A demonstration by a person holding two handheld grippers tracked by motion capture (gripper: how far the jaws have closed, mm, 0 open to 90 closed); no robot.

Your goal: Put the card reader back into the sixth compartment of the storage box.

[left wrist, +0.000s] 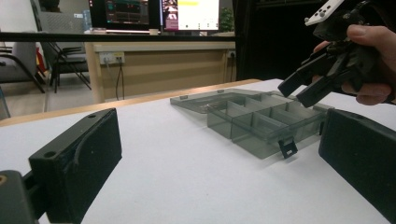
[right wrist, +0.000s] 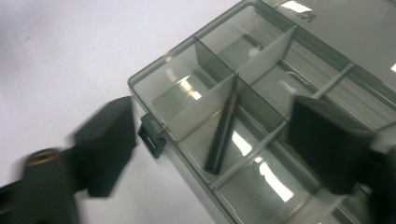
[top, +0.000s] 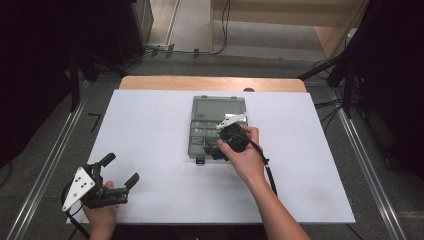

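With its jaws spread over the organizer box (top: 218, 127) at mid-table, the right gripper (right wrist: 210, 144) had seemingly dropped the dark rod (right wrist: 223, 135) inside and should lift straight up, while the left gripper (top: 120, 170) waited open

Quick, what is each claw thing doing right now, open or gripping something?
Left gripper: open, holding nothing, low over the table.
Right gripper: open, holding nothing, over the clear compartment box.

White table (top: 150, 130) w/ wooden edge at far side. Bkgd: two lit monitors (left wrist: 159, 14), wooden desk (left wrist: 159, 65), chair (left wrist: 18, 60); cables (top: 220, 30) on floor.
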